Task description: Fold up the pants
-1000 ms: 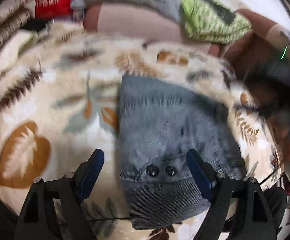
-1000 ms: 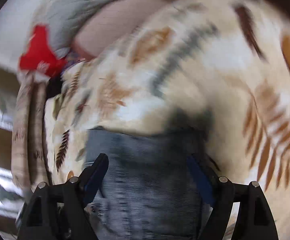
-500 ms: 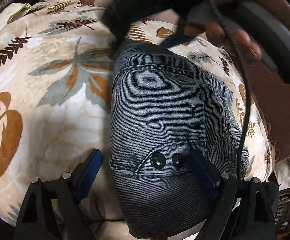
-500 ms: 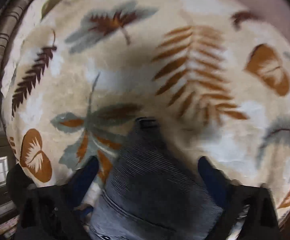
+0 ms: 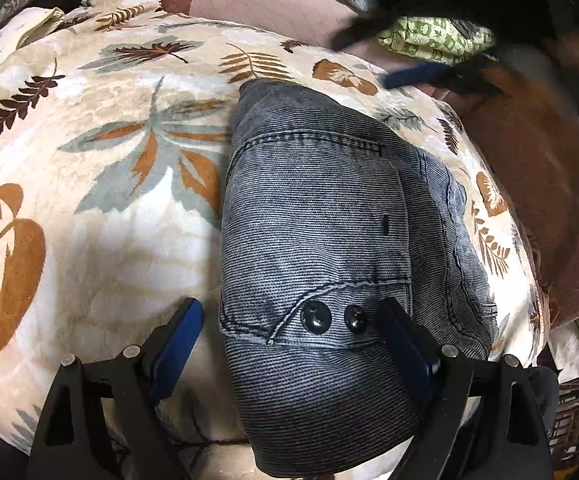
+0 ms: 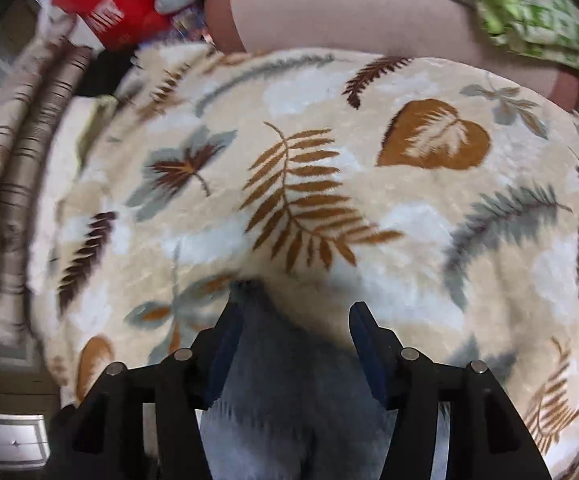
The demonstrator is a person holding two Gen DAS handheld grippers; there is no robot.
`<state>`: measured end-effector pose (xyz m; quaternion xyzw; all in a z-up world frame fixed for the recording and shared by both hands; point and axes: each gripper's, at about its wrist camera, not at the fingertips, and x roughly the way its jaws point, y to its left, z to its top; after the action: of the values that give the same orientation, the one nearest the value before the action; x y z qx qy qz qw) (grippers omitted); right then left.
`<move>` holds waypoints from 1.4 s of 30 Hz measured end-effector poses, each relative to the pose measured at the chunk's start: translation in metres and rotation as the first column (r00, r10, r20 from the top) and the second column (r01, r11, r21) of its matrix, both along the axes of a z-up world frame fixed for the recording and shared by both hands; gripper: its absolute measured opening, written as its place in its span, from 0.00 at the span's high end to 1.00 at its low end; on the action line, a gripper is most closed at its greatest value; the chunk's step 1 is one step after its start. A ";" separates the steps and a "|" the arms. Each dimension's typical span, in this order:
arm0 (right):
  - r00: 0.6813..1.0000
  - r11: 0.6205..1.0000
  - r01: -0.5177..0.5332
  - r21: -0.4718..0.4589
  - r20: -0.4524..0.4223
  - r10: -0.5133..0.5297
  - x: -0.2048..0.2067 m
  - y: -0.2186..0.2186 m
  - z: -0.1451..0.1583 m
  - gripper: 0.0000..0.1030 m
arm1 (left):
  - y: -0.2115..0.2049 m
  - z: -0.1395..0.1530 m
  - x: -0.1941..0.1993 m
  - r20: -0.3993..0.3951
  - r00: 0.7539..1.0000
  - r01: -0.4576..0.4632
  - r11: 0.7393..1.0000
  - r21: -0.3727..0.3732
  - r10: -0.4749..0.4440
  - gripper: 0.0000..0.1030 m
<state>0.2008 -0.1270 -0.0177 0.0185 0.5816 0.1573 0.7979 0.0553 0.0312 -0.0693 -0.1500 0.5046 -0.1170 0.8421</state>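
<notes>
The left claw (image 5: 291,344) is spread wide and pinches nothing; its right finger lies over the pants (image 5: 329,232) beside two dark snaps (image 5: 331,317), its left finger over bare blanket (image 5: 89,220). The right claw (image 6: 295,344) is half spread. Its jaws have just been opening, with the pants' far tip between them, though the blur hides whether the pads press on it.

The pants lie as a folded grey bundle on the leaf-print blanket, toward its near right edge, one end running out of view under the left claw. In the left view the right claw is a dark smear above the blanket's far right corner.

Risks, as I judge them: the bundle is thick and springy, so a loose pinch at the tip could let the top layer slide and open the fold. The plush blanket may snag and get dragged along.

Beyond the far edge sits a red packet (image 6: 107,8) with white lettering, too blurred to read.
</notes>
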 end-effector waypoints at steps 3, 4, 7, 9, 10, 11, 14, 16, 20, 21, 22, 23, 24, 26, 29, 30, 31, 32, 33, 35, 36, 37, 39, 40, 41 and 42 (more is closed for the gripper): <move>0.999 0.997 0.033 0.075 0.035 -0.036 -0.036 -0.030 0.010 0.38 | 0.000 0.000 -0.002 0.006 1.000 -0.005 1.000 0.003 0.005 0.13; 0.997 0.994 0.056 0.098 0.040 -0.060 -0.043 -0.036 0.007 0.36 | 0.000 -0.001 -0.002 0.007 1.000 -0.007 1.000 0.004 0.007 0.13; 0.991 0.987 0.128 0.100 0.028 -0.131 -0.057 -0.064 -0.027 0.25 | -0.003 0.000 -0.005 0.012 1.000 -0.014 1.000 0.013 0.014 0.13; 0.993 0.990 0.115 0.086 -0.043 -0.112 -0.056 -0.068 -0.061 0.25 | -0.005 0.001 -0.007 0.020 1.000 -0.015 1.000 0.026 0.015 0.12; 0.994 0.991 0.109 0.081 -0.008 -0.109 -0.059 -0.066 -0.057 0.24 | -0.005 0.001 -0.008 0.024 1.000 -0.018 0.999 0.028 0.017 0.12; 0.995 0.992 0.098 0.080 0.013 -0.099 -0.063 -0.062 -0.048 0.23 | -0.005 0.002 -0.009 0.021 1.000 -0.021 0.999 0.025 0.020 0.12; 0.989 0.980 0.123 0.159 0.059 -0.134 -0.076 -0.068 -0.023 0.23 | -0.005 0.001 -0.010 0.024 1.000 -0.021 0.999 0.028 0.020 0.12; 0.980 0.972 0.156 0.178 0.094 -0.175 -0.094 -0.078 -0.011 0.23 | -0.005 0.001 -0.010 0.026 0.999 -0.021 0.999 0.025 0.021 0.12; 0.967 0.941 0.219 0.258 0.075 -0.245 -0.135 -0.098 -0.024 0.21 | -0.005 0.000 -0.009 0.030 0.999 -0.022 1.000 0.022 0.021 0.11; 0.971 0.945 0.225 0.236 0.030 -0.238 -0.143 -0.099 -0.045 0.20 | -0.005 0.000 -0.009 0.032 0.999 -0.021 1.000 0.022 0.021 0.11; 0.974 0.953 0.222 0.208 -0.006 -0.225 -0.145 -0.097 -0.061 0.19 | -0.006 0.000 -0.010 0.034 0.999 -0.017 0.999 0.028 0.016 0.10; 0.978 0.961 0.195 0.196 0.035 -0.205 -0.151 -0.096 -0.067 0.19 | -0.006 0.001 -0.011 0.043 0.999 -0.024 0.999 0.038 0.022 0.10; 0.979 0.967 0.177 0.181 0.072 -0.193 -0.155 -0.094 -0.059 0.20 | -0.005 0.003 -0.012 0.042 0.999 -0.027 0.999 0.039 0.025 0.10; 0.977 0.964 0.185 0.193 0.067 -0.201 -0.157 -0.093 -0.044 0.20 | 0.000 0.008 -0.013 0.024 0.999 -0.041 0.999 0.034 0.040 0.10; 0.966 0.950 0.190 0.247 0.126 -0.226 -0.171 -0.100 -0.025 0.20 | 0.009 0.025 -0.023 0.080 0.993 -0.087 0.994 0.065 0.082 0.10; 0.964 0.941 0.198 0.273 0.120 -0.238 -0.178 -0.104 -0.028 0.19 | 0.011 0.029 -0.026 0.104 0.990 -0.103 0.992 0.076 0.095 0.10; 0.967 0.934 0.204 0.295 0.086 -0.238 -0.180 -0.105 -0.037 0.19 | 0.011 0.030 -0.028 0.117 0.988 -0.112 0.990 0.090 0.102 0.10; 0.972 0.927 0.206 0.313 0.040 -0.230 -0.180 -0.107 -0.051 0.19 | 0.009 0.026 -0.027 0.107 0.990 -0.109 0.986 0.124 0.096 0.10; 0.975 0.922 0.204 0.329 0.017 -0.222 -0.182 -0.108 -0.066 0.19 | 0.005 0.017 -0.022 0.066 0.995 -0.087 0.981 0.171 0.077 0.10; 0.972 0.920 0.195 0.341 0.057 -0.227 -0.188 -0.108 -0.060 0.19 | 0.007 0.005 -0.020 0.041 0.995 -0.093 0.980 0.173 0.087 0.07; 0.973 0.918 0.199 0.344 0.041 -0.226 -0.188 -0.108 -0.057 0.19 | 0.011 0.006 -0.019 0.030 0.995 -0.103 0.984 0.148 0.100 0.08; 0.970 0.908 0.216 0.359 0.026 -0.241 -0.188 -0.111 -0.052 0.19 | 0.015 0.010 -0.019 0.021 0.994 -0.111 0.985 0.128 0.110 0.08; 0.964 0.882 0.211 0.421 0.057 -0.258 -0.197 -0.116 -0.041 0.19 | 0.017 0.016 -0.021 0.060 0.991 -0.128 0.982 0.136 0.121 0.08; 0.963 0.877 0.199 0.437 0.080 -0.259 -0.200 -0.119 -0.039 0.19 | 0.015 0.016 -0.021 0.069 0.990 -0.132 0.980 0.152 0.122 0.08; 0.962 0.881 0.202 0.428 0.081 -0.260 -0.200 -0.121 -0.043 0.17 | 0.013 0.010 -0.019 0.046 0.992 -0.120 0.980 0.158 0.114 0.07; 0.966 0.885 0.217 0.411 0.043 -0.257 -0.198 -0.123 -0.054 0.17 | 0.011 0.004 -0.018 0.014 0.994 -0.105 0.983 0.154 0.104 0.07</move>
<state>0.0033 -0.2501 -0.0720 0.2456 0.4911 0.1755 0.8171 0.0373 0.0427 -0.0653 -0.1105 0.5011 -0.0336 0.8577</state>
